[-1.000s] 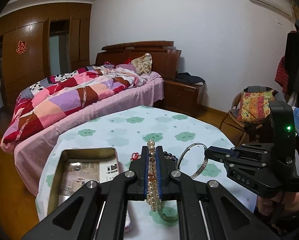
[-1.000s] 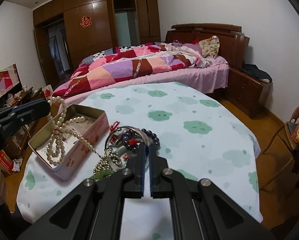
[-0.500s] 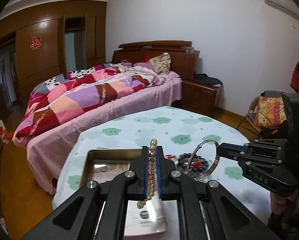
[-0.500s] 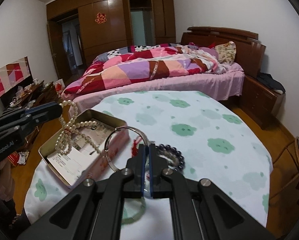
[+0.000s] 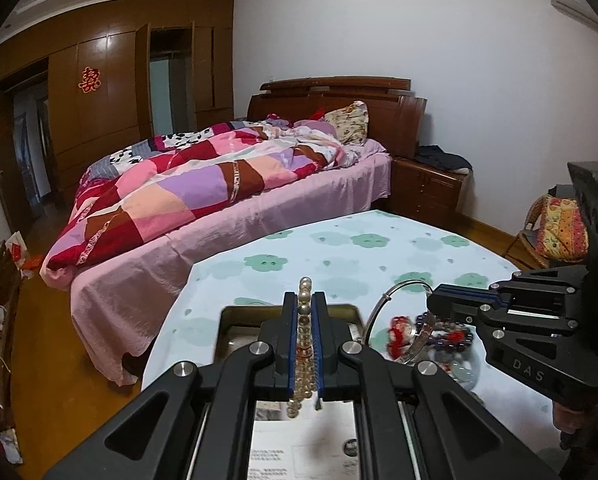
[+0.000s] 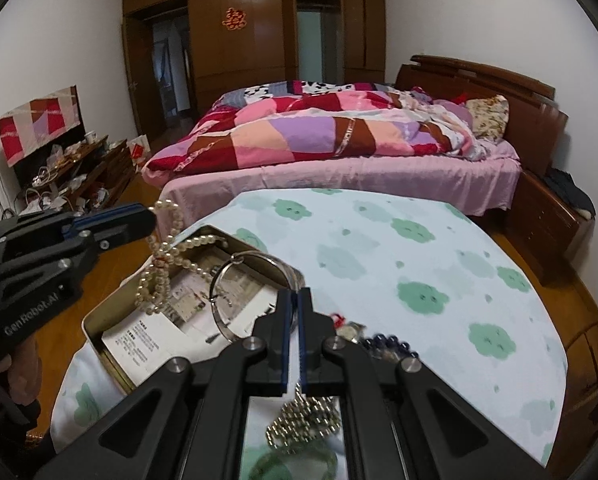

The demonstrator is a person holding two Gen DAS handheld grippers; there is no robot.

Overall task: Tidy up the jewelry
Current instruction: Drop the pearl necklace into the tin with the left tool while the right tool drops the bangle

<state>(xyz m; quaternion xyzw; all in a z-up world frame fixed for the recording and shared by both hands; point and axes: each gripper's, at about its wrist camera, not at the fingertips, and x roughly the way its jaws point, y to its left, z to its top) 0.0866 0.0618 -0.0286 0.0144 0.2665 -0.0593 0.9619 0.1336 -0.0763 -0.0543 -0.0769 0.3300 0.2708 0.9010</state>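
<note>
We see the pearl necklace [image 5: 305, 344] pinched between the jaws of the left gripper [image 5: 305, 308], a few beads standing up past the tips and the rest running down between the blue pads. From the right wrist view the same strand [image 6: 167, 256] hangs in loops from those jaws down into the open metal tin [image 6: 111, 354], its lower beads lying over the printed paper [image 6: 151, 336] inside.

The silver bangle [image 6: 255, 264] is held at its rim by the right gripper [image 6: 293, 300], whose jaws are pressed nearly together on the thin band; the ring stands tilted above the near half of the tin. In the left wrist view the bangle [image 5: 395, 300] reaches out from the right gripper's tips [image 5: 435, 304], just to the right of the tin's rim [image 5: 235, 312].

Beside the tin on the counter [image 6: 419, 280], which wears a pale cloth with green cloud prints, lie a dark beaded bracelet [image 6: 391, 346] with a small red charm [image 6: 339, 318] close by, a gold-toned bead chain [image 6: 303, 420] under the right gripper, and a green bangle [image 6: 295, 464] at the bottom edge, blurred.

Beyond the counter stands a bed [image 5: 259, 216] with a patchwork quilt [image 5: 187, 184], a wooden wardrobe [image 5: 111, 92] behind it.
</note>
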